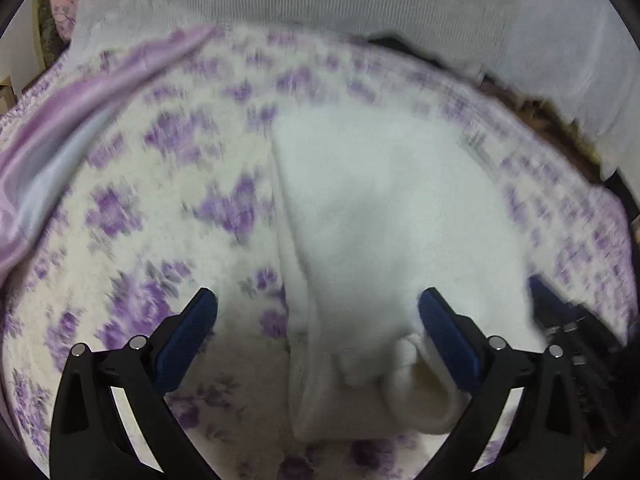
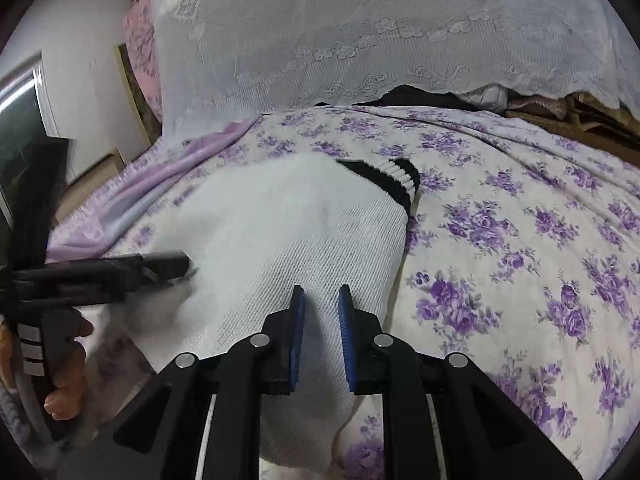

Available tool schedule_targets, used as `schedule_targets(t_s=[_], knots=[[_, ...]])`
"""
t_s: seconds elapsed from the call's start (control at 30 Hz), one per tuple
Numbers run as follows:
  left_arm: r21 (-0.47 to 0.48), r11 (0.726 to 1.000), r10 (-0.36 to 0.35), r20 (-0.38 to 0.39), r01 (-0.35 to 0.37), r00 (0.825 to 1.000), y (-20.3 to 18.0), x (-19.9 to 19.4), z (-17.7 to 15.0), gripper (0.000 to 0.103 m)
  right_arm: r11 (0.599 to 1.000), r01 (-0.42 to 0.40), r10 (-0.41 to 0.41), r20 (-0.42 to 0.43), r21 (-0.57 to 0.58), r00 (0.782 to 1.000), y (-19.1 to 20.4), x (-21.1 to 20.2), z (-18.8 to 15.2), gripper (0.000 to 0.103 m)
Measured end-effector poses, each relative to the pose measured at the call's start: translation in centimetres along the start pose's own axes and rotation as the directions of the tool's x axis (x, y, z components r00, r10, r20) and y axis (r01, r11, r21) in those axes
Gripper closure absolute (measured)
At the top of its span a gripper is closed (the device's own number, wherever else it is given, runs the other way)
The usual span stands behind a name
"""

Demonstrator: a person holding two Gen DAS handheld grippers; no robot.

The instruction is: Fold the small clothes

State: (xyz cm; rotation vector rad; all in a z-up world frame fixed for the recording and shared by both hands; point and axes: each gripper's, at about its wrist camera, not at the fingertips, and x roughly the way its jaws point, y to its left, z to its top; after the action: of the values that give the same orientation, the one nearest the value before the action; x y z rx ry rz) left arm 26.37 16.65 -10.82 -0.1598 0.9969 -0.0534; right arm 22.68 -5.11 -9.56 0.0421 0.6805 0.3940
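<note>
A small white knit garment [image 2: 280, 232] with a black-striped ribbed hem [image 2: 400, 176] lies on the floral bedspread [image 2: 520, 240]. It also shows in the blurred left wrist view [image 1: 380, 208], with a rolled cuff [image 1: 416, 392] near the bottom. My left gripper [image 1: 318, 304] is wide open over the garment's near left edge, holding nothing. My right gripper [image 2: 321, 296] hovers over the garment's near right part, its jaws a narrow gap apart and empty. The left gripper shows in the right wrist view [image 2: 160, 266] at the garment's left side.
A white lace curtain [image 2: 400, 32] hangs behind the bed. A lilac satin sheet [image 2: 176, 172] lies at the far left. A pink pillow [image 2: 140, 48] and a window [image 2: 20, 120] are at the left. Dark clutter [image 2: 560, 108] sits at the far right.
</note>
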Motion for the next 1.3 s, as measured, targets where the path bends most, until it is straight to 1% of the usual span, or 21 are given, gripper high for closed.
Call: schedule_targets(t_s=[0.03, 0.1, 0.17, 0.23, 0.33, 0.37, 0.4, 0.43, 0.5, 0.53, 0.63, 0.67, 0.73, 0.87, 1.0, 1.13, 1.2, 1.23, 1.3], knots=[[-0.006, 1.000, -0.005, -0.011, 0.005, 1.000, 0.1, 0.6, 0.1, 0.004, 1.000, 0.001, -0.001, -0.008, -0.008, 1.000, 0.2, 0.1, 0.1, 0.085], [-0.008, 1.000, -0.009, 0.000, 0.009, 1.000, 0.2, 0.1, 0.2, 0.004, 1.000, 0.007, -0.007, -0.005, -0.014, 1.000, 0.2, 0.1, 0.1, 0.085], [-0.013, 1.000, -0.011, 0.011, 0.011, 1.000, 0.1, 0.0, 0.1, 0.004, 1.000, -0.004, 0.004, 0.003, 0.001, 1.000, -0.1, -0.1, 0.1, 0.084], [-0.006, 1.000, -0.007, 0.044, 0.007, 0.999, -0.1, -0.8, 0.0, 0.004, 0.999, -0.017, 0.016, 0.029, 0.031, 0.999, -0.6, -0.9, 0.2, 0.082], [0.012, 1.000, -0.007, 0.125, 0.005, 0.992, -0.5, -2.8, -0.2, 0.004, 0.999, -0.030, 0.026, 0.085, 0.046, 0.996, -0.8, -2.2, 0.4, 0.080], [0.020, 1.000, -0.010, 0.147, 0.007, 0.989, -0.7, -3.3, -0.3, 0.004, 0.999, -0.031, 0.027, 0.090, 0.044, 0.996, -0.7, -2.3, 0.5, 0.078], [0.030, 1.000, -0.009, 0.164, 0.004, 0.986, -1.0, -3.6, -0.4, 0.004, 0.999, -0.032, 0.028, 0.089, 0.042, 0.996, -0.6, -2.3, 0.5, 0.074], [0.043, 0.999, -0.006, 0.173, -0.002, 0.985, -1.3, -3.8, -0.4, 0.004, 0.999, -0.032, 0.029, 0.077, 0.035, 0.997, -0.5, -2.0, 0.4, 0.072], [0.070, 0.997, 0.010, 0.166, -0.022, 0.986, -2.0, -3.5, -0.5, 0.004, 0.999, -0.024, 0.023, 0.042, 0.028, 0.999, -0.3, -1.1, 0.1, 0.067], [0.086, 0.995, 0.036, 0.149, -0.050, 0.988, -2.4, -2.8, -0.6, 0.004, 0.999, -0.019, 0.018, 0.028, 0.029, 0.999, -0.4, -0.8, 0.0, 0.066], [0.115, 0.985, 0.116, 0.099, -0.128, 0.988, -3.0, -0.9, -0.8, 0.004, 0.999, -0.020, 0.019, 0.022, 0.047, 1.000, -0.7, -0.6, -0.1, 0.060], [0.114, 0.986, 0.115, 0.096, -0.125, 0.989, -3.0, -0.8, -0.9, 0.004, 0.998, -0.021, 0.020, 0.018, 0.052, 1.000, -0.8, -0.5, -0.2, 0.057], [0.115, 0.985, 0.120, 0.107, -0.132, 0.987, -2.9, -1.1, -0.9, 0.004, 0.998, -0.022, 0.021, 0.013, 0.062, 1.000, -1.0, -0.3, -0.4, 0.055], [0.125, 0.981, 0.131, 0.124, -0.147, 0.984, -3.1, -1.3, -1.1, 0.004, 0.996, -0.031, 0.030, 0.014, 0.079, 0.999, -1.4, -0.2, -0.3, 0.054], [0.128, 0.981, 0.127, 0.154, -0.147, 0.980, -3.4, -2.0, -1.2, 0.004, 0.996, -0.034, 0.030, 0.045, 0.080, 0.999, -1.5, -0.8, -0.1, 0.054], [0.131, 0.983, 0.102, 0.193, -0.129, 0.976, -3.5, -2.9, -1.2, 0.004, 0.996, -0.039, 0.031, 0.101, 0.080, 0.994, -1.6, -1.7, 0.4, 0.054], [0.142, 0.981, 0.105, 0.187, -0.133, 0.977, -3.7, -2.7, -1.2, 0.004, 0.996, -0.036, 0.030, 0.083, 0.075, 0.996, -1.6, -1.3, 0.4, 0.053], [0.149, 0.979, 0.112, 0.177, -0.139, 0.978, -3.8, -2.4, -1.3, 0.004, 0.997, -0.031, 0.027, 0.056, 0.074, 0.998, -1.6, -0.7, 0.3, 0.053], [0.156, 0.976, 0.126, 0.159, -0.151, 0.979, -4.0, -1.8, -1.3, 0.004, 0.996, -0.029, 0.029, 0.009, 0.085, 1.000, -1.8, 0.3, 0.1, 0.046]])
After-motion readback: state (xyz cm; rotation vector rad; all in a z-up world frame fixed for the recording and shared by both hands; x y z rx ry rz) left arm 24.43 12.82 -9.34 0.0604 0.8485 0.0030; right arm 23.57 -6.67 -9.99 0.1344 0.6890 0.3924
